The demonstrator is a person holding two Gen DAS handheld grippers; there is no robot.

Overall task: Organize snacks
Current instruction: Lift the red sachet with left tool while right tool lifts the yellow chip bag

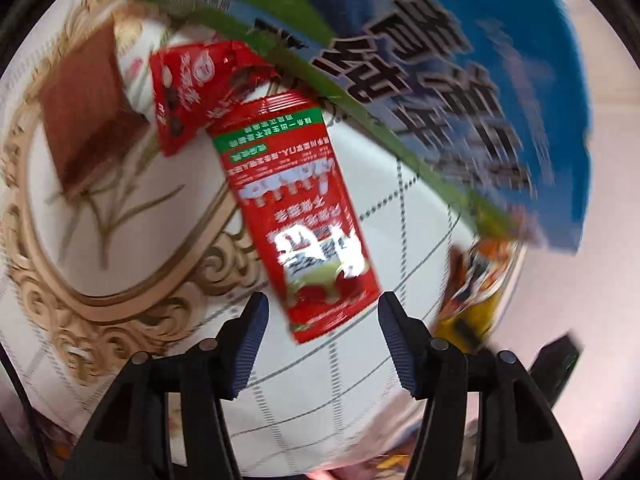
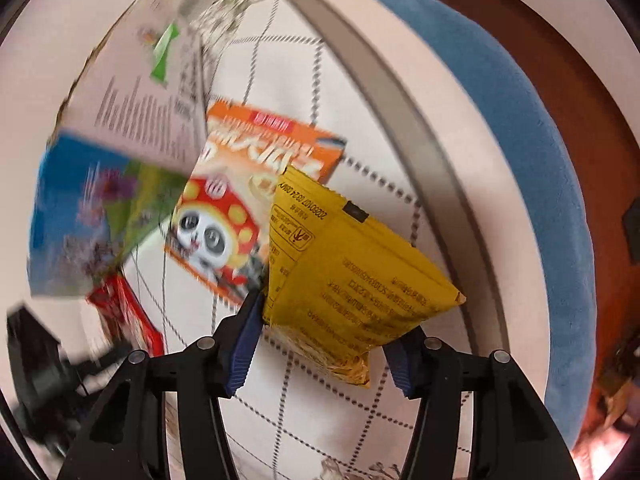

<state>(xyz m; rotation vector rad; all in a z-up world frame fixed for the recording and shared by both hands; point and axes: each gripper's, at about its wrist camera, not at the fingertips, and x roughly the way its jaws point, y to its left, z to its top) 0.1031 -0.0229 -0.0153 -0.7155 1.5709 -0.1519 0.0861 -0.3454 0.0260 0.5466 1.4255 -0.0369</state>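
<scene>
Looking down my right gripper (image 2: 320,344), I see its pads clamped on the yellow snack bag (image 2: 352,272) above the gridded tablecloth (image 2: 320,420). My left gripper (image 1: 322,340) stands open, with the red packet (image 1: 296,216) lying on the cloth just ahead of its fingers, beside a blue box (image 1: 480,80).

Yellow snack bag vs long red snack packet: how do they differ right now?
The yellow snack bag sits between the right gripper pads, gripped and puffy; the long red snack packet lies flat on the tablecloth, ahead of the open left gripper, untouched. The yellow bag shows plain black print; the red packet has a green band and white lettering. Both are sealed snack packs.
</scene>
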